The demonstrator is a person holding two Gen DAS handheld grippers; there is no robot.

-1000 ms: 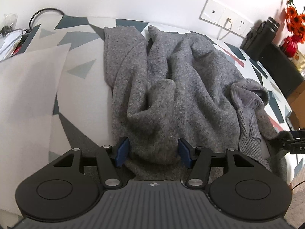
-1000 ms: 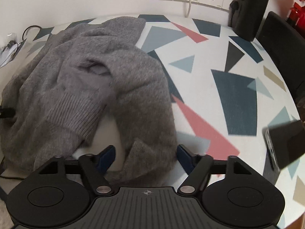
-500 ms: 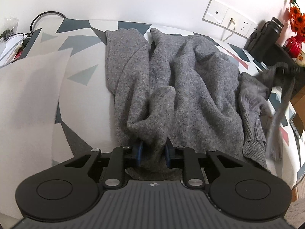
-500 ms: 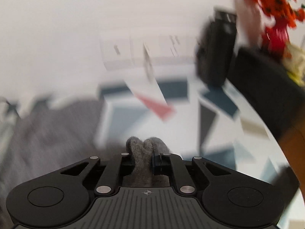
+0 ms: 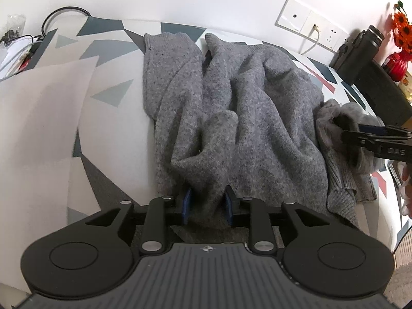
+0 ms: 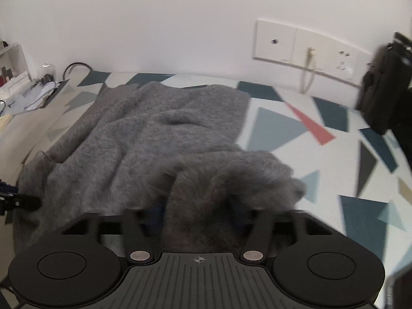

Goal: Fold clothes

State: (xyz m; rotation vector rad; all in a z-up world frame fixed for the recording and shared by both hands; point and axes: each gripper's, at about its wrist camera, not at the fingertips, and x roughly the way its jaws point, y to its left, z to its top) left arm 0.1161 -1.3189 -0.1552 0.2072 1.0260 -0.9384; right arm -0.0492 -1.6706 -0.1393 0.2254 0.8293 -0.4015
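A grey knitted sweater [image 5: 244, 103] lies crumpled across the patterned table, its ribbed cuff at the right. My left gripper [image 5: 207, 203] sits at the sweater's near hem. A raised fold fills the gap between its blue pads [image 5: 186, 203] and touches both; the jaws are opening. My right gripper [image 6: 197, 213] hangs over the sweater's [image 6: 159, 134] right side. Its jaws are opening wide, with a bunched, blurred lump of fabric loose between them. In the left wrist view the right gripper [image 5: 345, 131] reaches in from the right edge into that bunched part.
The tablecloth [image 6: 296, 128] has blue, grey and red triangles. Wall sockets [image 6: 303, 43] with a plugged cable sit behind it. A black flask [image 5: 360, 49] and a red vase with orange flowers [image 5: 396, 59] stand far right. A pale sheet [image 5: 43, 118] and cables lie left.
The left jaws closed onto the hem fold, then eased slightly wider. The right gripper shut on a piece of sweater, swung it up, and now stands wide over the garment.
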